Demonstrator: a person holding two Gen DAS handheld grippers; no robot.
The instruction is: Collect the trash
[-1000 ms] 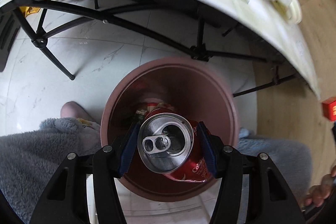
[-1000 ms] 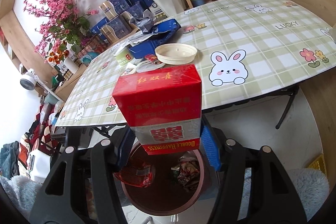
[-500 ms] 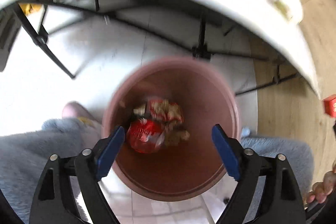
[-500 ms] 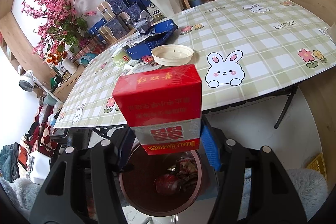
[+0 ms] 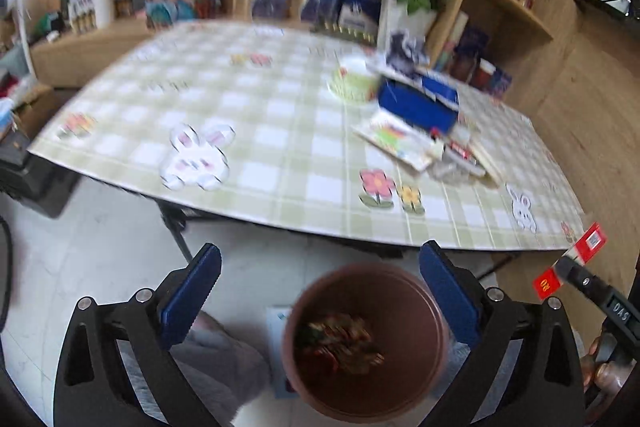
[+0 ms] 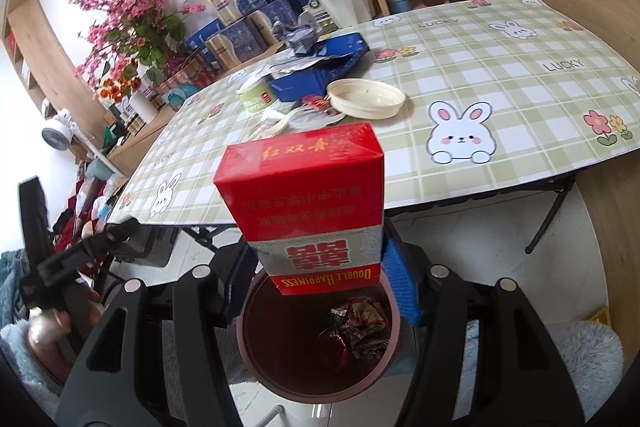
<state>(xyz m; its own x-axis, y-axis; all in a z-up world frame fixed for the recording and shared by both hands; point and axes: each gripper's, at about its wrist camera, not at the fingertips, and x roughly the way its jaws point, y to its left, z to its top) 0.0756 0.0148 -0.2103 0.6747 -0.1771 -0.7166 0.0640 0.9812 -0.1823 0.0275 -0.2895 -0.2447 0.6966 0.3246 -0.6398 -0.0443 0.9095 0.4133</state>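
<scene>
the right tool [image 6: 316, 263] pinches the red cigarette pack [image 6: 308, 203] upright, directly above the brown trash bin [image 6: 256, 359] on the floor just off the bench's near edge, while the left tool [image 5: 320, 291], jaws just spread and empty, hangs nearby.

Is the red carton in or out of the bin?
Out. The red carton sits clamped in the right tool above the bin.

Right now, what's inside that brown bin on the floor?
The brown bin holds a red can lying beside crumpled wrappers. The red box clamped in the right gripper hides the bin's far rim, and whatever lies beneath the wrappers stays covered.
</scene>
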